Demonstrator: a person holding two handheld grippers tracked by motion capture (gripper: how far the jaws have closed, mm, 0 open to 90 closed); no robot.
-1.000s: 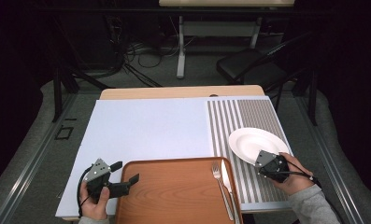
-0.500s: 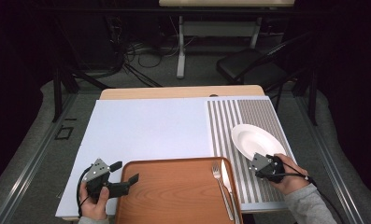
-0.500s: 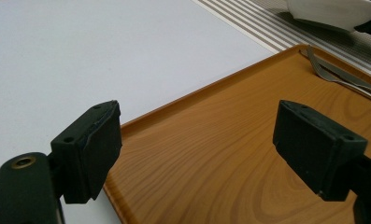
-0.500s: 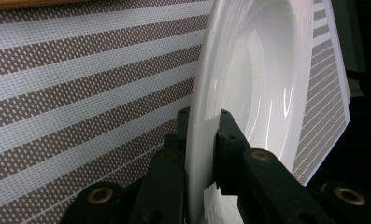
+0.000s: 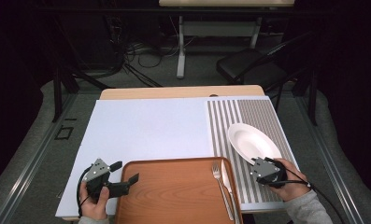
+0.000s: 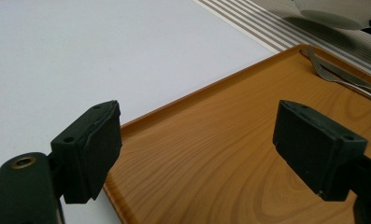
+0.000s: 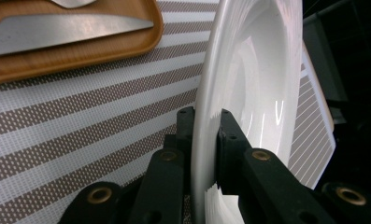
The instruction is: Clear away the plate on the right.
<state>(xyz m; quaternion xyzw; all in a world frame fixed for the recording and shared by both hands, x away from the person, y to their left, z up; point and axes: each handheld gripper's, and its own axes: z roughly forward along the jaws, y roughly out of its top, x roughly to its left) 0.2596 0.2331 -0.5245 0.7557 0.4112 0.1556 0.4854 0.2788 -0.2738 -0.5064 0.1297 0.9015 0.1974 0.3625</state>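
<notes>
Right gripper view shows the right tongs (image 7: 203, 123) clamped on the white plate's (image 7: 248, 70) near rim.

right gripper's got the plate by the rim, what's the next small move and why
Probably lift the plate a little and carry it left toward the tray. The right gripper is shut on its near rim, the tray's middle lies bare beside the fork, and the left gripper waits open at the tray's corner.

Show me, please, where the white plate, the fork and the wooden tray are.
white plate (image 5: 251, 140), high view, on its shallow bowl.
fork (image 5: 216, 169), high view, on its tines.
wooden tray (image 5: 174, 191), high view, on its bare floor.
</notes>
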